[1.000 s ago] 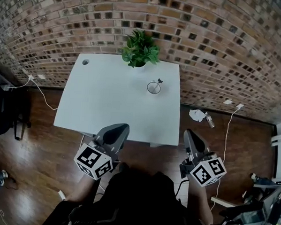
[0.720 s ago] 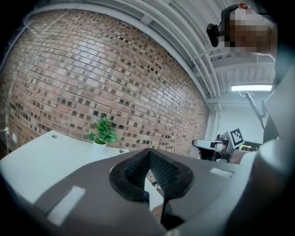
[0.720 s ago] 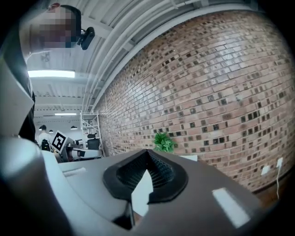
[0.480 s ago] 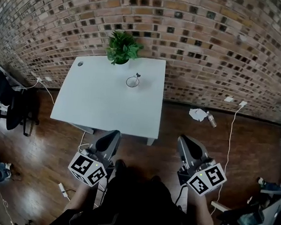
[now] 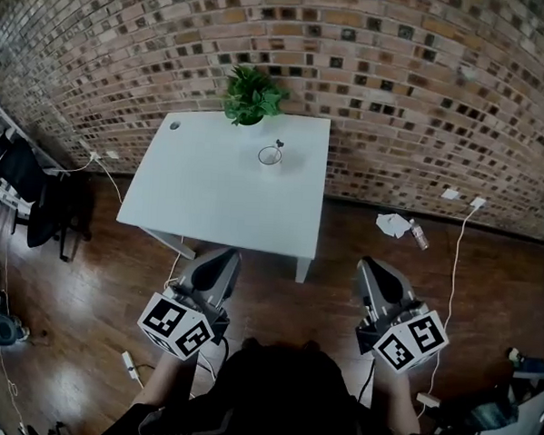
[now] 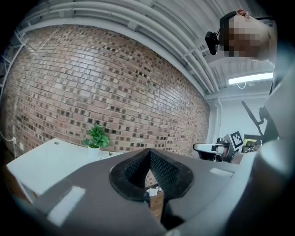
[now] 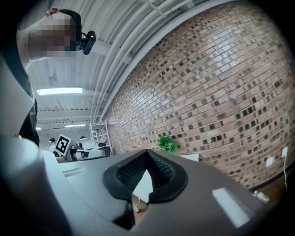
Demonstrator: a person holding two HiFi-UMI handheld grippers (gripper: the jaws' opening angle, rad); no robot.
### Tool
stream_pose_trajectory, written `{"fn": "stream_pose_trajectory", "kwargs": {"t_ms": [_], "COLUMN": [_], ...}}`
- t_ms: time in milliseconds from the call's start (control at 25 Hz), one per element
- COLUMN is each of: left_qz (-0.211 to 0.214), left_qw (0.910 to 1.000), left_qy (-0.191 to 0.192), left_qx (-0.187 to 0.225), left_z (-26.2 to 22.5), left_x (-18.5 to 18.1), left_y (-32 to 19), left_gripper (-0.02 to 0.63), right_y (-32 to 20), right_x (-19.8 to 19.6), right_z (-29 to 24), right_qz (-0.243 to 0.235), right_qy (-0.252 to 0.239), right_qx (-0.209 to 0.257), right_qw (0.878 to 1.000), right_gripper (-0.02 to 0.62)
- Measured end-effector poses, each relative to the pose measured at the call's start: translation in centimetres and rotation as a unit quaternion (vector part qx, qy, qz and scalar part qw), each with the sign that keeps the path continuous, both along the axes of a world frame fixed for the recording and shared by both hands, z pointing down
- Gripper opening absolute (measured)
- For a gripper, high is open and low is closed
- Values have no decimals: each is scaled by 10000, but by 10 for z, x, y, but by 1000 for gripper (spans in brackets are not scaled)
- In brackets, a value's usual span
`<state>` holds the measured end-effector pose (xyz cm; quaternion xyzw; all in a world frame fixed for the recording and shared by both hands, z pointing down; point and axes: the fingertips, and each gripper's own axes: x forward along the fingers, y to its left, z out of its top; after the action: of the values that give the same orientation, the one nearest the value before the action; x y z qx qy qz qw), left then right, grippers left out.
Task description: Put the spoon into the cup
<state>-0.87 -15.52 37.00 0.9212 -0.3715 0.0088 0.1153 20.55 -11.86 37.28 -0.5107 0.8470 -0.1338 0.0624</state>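
Note:
A clear cup (image 5: 270, 156) stands on the white table (image 5: 209, 200) near its far right part, with the spoon (image 5: 278, 146) upright inside it. In the left gripper view the cup (image 6: 105, 156) is a small shape far off, beside the plant. My left gripper (image 5: 220, 259) and right gripper (image 5: 376, 267) hang over the wood floor, short of the table's near edge. Both are shut and hold nothing, and their ribbed pads meet at the tips in the left gripper (image 6: 148, 153) and right gripper (image 7: 147, 154) views.
A potted plant (image 5: 252, 97) stands at the table's far edge against the brick wall. Dark chairs (image 5: 36, 200) are at the left. Cables, a power strip (image 5: 130, 366), crumpled paper (image 5: 393, 225) and a bottle (image 5: 420, 235) lie on the floor.
Both grippers have drawn back from the table's near edge, and they now hang over the floor. The table and cup look smaller and farther away.

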Motion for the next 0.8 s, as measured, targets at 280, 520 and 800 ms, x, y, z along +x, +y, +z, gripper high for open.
{"fn": "stream_pose_trajectory", "kwargs": {"t_ms": [280, 520, 800], "left_qz": [-67, -138, -221], "left_qw": [9997, 9995, 9991], "left_qy": [176, 213, 308], "left_qx": [136, 175, 178], "left_z": [-11, -18, -17], "left_x": [-45, -61, -77], "left_y": [19, 24, 33], "left_gripper": [-8, -8, -8], "right_y": [18, 22, 26], "right_x": [-33, -40, -56], "right_z": [-5, -12, -22], "right_qz": [47, 182, 124], "right_qy": [-73, -284, -236], "right_qx": [-37, -65, 72], "right_qw": [10000, 9994, 9996], "right_gripper": [6, 6, 6]}}
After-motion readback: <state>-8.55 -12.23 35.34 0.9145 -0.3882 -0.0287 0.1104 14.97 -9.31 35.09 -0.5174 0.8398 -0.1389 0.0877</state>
